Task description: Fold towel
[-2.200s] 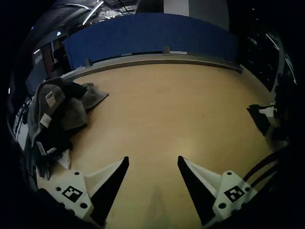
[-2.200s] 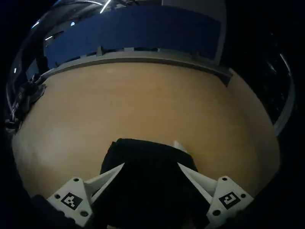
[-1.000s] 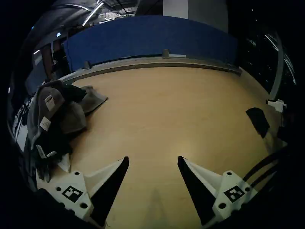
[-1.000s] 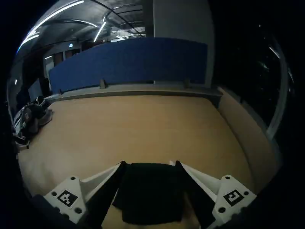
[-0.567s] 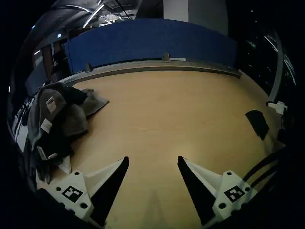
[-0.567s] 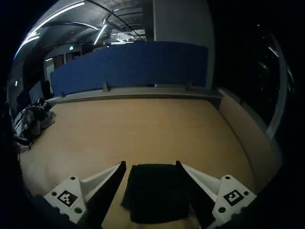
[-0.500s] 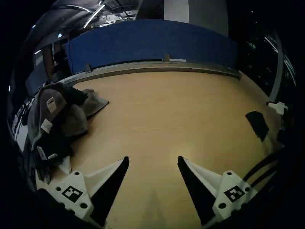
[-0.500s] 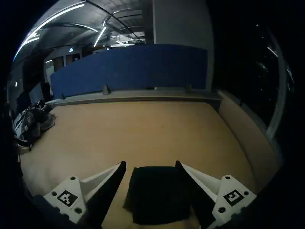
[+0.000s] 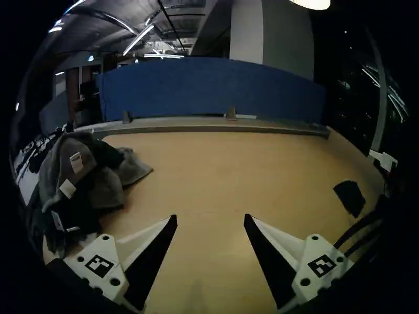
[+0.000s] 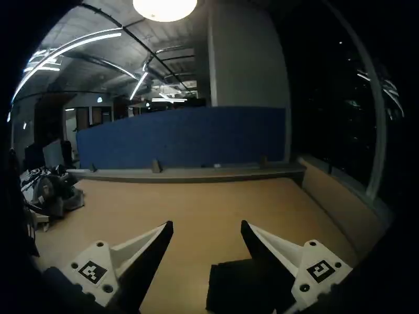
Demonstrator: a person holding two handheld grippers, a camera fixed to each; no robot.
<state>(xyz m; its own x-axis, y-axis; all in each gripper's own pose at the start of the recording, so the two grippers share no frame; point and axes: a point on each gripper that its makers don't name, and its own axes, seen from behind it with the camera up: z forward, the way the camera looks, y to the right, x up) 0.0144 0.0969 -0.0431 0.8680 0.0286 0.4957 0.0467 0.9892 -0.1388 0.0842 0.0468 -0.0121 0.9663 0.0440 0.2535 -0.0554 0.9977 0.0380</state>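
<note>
The towel (image 10: 238, 285) I take to be the job's own piece is a dark, squared-off packet lying flat on the counter (image 10: 209, 214). It sits just under the right tongs (image 10: 206, 222), low in their view and tucked closer to their right-hand finger than their left. Neither finger touches it. The right tongs stand apart with nothing between them, raised above the cloth and looking out across the bare wood toward the blue partition (image 10: 183, 138).

The left tongs (image 9: 209, 215) are also spread wide and hold nothing, with plain counter between their fingers. From their view the same dark packet lies well off to their right, near the counter's edge, small and compact.

Judging by its tidy outline and straight edges, I'd say this towel is already folded and set down, so that piece looks finished or very nearly so. How many layers it has I cannot make out in this dim light.

What may be left is the heap of cloths (image 9: 78, 180) to the left of the left tongs: grey and dark pieces, rumpled and piled on each other, some with pale tags showing. If those belong to the job, none of them looks folded yet, and the left tongs are the nearer pair to start on them.
</note>
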